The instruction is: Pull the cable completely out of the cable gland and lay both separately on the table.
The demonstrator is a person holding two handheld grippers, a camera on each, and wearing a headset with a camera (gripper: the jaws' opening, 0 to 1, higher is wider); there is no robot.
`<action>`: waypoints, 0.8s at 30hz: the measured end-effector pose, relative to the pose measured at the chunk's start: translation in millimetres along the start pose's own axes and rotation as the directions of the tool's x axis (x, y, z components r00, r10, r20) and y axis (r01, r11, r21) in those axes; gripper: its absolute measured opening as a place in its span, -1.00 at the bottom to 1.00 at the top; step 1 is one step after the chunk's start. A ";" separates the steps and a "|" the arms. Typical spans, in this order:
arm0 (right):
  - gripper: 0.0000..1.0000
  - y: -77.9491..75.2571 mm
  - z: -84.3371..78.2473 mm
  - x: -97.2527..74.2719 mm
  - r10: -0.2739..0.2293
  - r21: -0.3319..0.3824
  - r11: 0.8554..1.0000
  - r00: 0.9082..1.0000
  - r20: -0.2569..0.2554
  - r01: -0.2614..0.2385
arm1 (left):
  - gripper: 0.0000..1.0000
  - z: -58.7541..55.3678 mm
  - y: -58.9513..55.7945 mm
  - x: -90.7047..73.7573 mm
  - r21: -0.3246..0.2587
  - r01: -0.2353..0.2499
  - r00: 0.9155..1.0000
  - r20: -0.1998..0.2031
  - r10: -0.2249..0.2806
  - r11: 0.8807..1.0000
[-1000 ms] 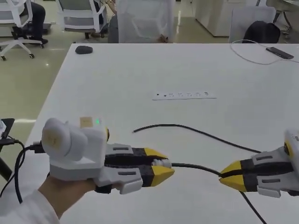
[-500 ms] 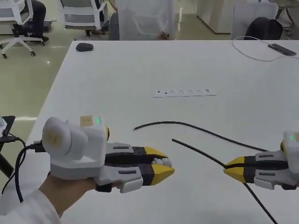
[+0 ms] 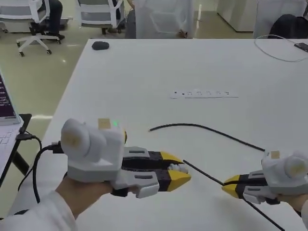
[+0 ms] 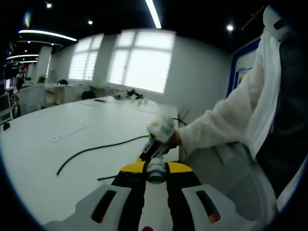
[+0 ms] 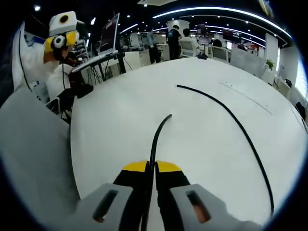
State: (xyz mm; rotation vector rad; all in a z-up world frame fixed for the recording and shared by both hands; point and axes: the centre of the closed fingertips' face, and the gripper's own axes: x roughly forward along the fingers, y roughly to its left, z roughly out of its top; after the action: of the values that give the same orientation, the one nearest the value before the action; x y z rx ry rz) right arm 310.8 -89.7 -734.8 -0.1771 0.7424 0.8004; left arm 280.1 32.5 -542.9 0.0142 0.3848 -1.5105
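Your left gripper (image 3: pixel 185 169) is pinching the cable gland (image 3: pixel 177 168) between its jaws, your right gripper (image 3: pixel 225 186) is clamping the cable (image 3: pixel 202 172), over the bench (image 3: pixel 144 72); on release the springy cable could be flopping across the gland. A second ago it was running through; now its end is hanging free.

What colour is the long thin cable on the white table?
Black. The thin cable shows best in the right gripper view.

Cable gland (image 3: pixel 177 168) just left of cable (image 3: pixel 207 174)
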 end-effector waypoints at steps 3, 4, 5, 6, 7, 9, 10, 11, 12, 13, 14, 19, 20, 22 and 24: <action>-0.90 2.9 -8.4 6.9 0.005 0.010 1.000 1.000 -0.029 -0.004 | -0.67 0.1 0.9 -1.3 -0.002 -0.006 1.000 0.003 0.006 1.000; -0.90 4.1 -10.6 9.0 0.007 0.015 1.000 0.999 -0.037 -0.007 | -0.67 -0.5 1.1 -1.6 -0.002 -0.007 1.000 0.001 0.007 1.000; -0.90 4.5 -11.8 10.6 0.007 0.016 1.000 0.999 -0.042 -0.006 | -0.67 -1.0 1.4 -1.9 -0.002 -0.009 1.000 -0.001 0.009 1.000; -0.90 4.6 -13.1 11.9 0.006 0.019 1.000 0.999 -0.049 -0.005 | -0.67 -1.4 1.6 -2.4 -0.002 -0.009 1.000 -0.002 0.009 1.000; -0.90 5.8 -13.4 12.7 0.007 0.020 1.000 0.999 -0.052 -0.006 | -0.67 -2.1 2.3 -3.0 -0.006 -0.012 1.000 -0.001 0.012 1.000; -0.89 7.0 -14.4 13.0 0.011 0.019 1.000 0.998 -0.055 -0.010 | -0.67 -3.3 3.3 -3.1 -0.009 -0.017 1.000 -0.002 0.016 1.000; -0.90 7.2 -13.4 13.0 0.013 0.025 1.000 0.999 -0.046 -0.012 | -0.67 -4.3 4.1 -2.9 -0.010 -0.019 1.000 -0.003 0.019 1.000; -0.88 6.6 -10.5 12.6 0.008 0.042 0.999 1.000 -0.027 -0.007 | -0.67 -5.0 4.7 -2.8 -0.012 -0.021 1.000 -0.003 0.021 1.000; -0.90 5.9 -8.6 12.1 0.006 0.053 0.999 1.000 -0.014 -0.005 | -0.67 -6.0 5.1 -2.5 -0.017 -0.022 1.000 -0.002 0.022 1.000; -0.91 4.7 -6.7 10.6 0.000 0.059 0.998 1.000 -0.006 0.001 | -0.67 -6.6 5.3 -2.2 -0.020 -0.024 1.000 -0.002 0.024 1.000; -0.89 3.6 -5.4 9.6 -0.005 0.061 0.998 1.000 -0.001 0.005 | -0.67 -8.1 5.9 -1.4 -0.024 -0.026 1.000 -0.002 0.026 0.999; -0.77 -0.2 5.7 -1.7 -0.019 0.056 0.998 0.999 0.035 0.017 | -0.67 -25.3 12.7 8.4 -0.035 -0.048 0.998 -0.034 0.046 0.998; -0.76 -0.2 8.5 -5.9 -0.017 0.054 0.998 0.999 0.046 0.015 | -0.67 -32.0 16.1 12.3 -0.036 -0.057 0.998 -0.044 0.055 0.998; -0.73 -0.8 11.3 -12.2 -0.020 0.047 0.999 0.998 0.054 0.018 | -0.67 -40.7 20.9 17.5 -0.036 -0.069 0.996 -0.055 0.067 0.997; -0.71 -0.9 13.4 -18.9 -0.021 0.044 0.999 0.998 0.064 0.018 | -0.67 -55.5 29.6 24.3 -0.035 -0.101 0.991 -0.091 0.097 0.994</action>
State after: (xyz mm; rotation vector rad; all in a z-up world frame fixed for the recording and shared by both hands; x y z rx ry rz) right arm 310.0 -95.9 -712.5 -0.1190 0.6952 0.7677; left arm 296.0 24.7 -607.9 0.0686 0.4790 -1.4069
